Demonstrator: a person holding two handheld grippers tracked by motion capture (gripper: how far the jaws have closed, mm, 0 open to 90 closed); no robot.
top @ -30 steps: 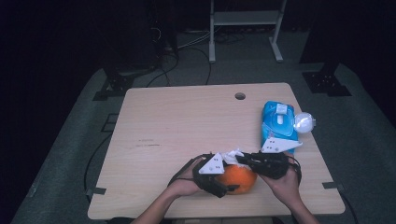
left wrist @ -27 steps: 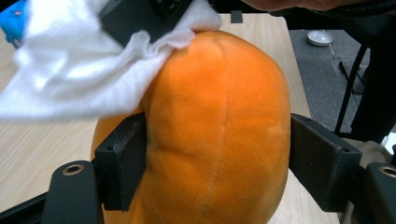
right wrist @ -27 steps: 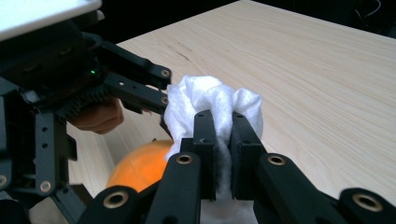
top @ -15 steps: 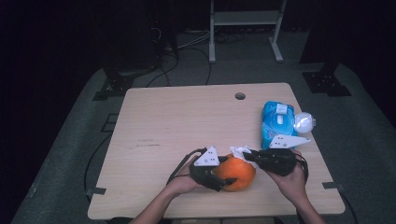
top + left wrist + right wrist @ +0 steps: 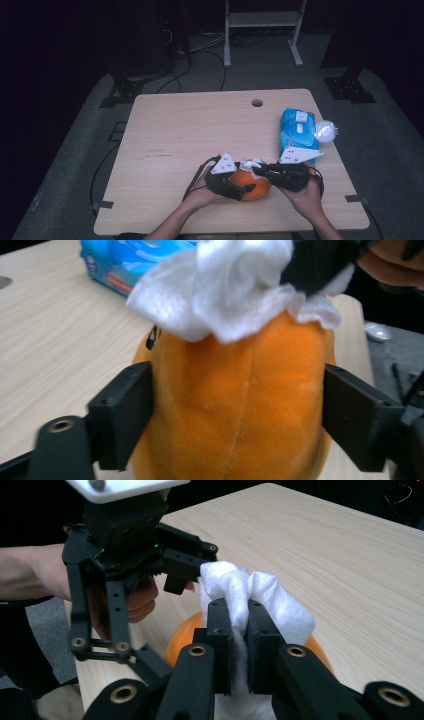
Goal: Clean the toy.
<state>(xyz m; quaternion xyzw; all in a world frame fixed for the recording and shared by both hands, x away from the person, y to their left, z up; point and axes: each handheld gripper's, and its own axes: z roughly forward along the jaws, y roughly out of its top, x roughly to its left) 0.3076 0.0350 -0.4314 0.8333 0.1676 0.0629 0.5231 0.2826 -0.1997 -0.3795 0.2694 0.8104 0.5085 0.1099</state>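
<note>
**Plush under a wipe, near the table's front edge**

Plush [image 5: 235, 410], round, orange and fuzzy with a stitched seam down its middle, sits at the front of the pale wood table [image 5: 190, 125]. The left tool [image 5: 243, 188] has just been opening its jaws; its flat black pads bracket the plush's sides. The right tool [image 5: 239, 647] is clamped tight on a crumpled, soft white wipe [image 5: 260, 602] draped over the plush's top. A glossy blue wipes pack [image 5: 299, 131] lies beyond, at the right edge.
</note>
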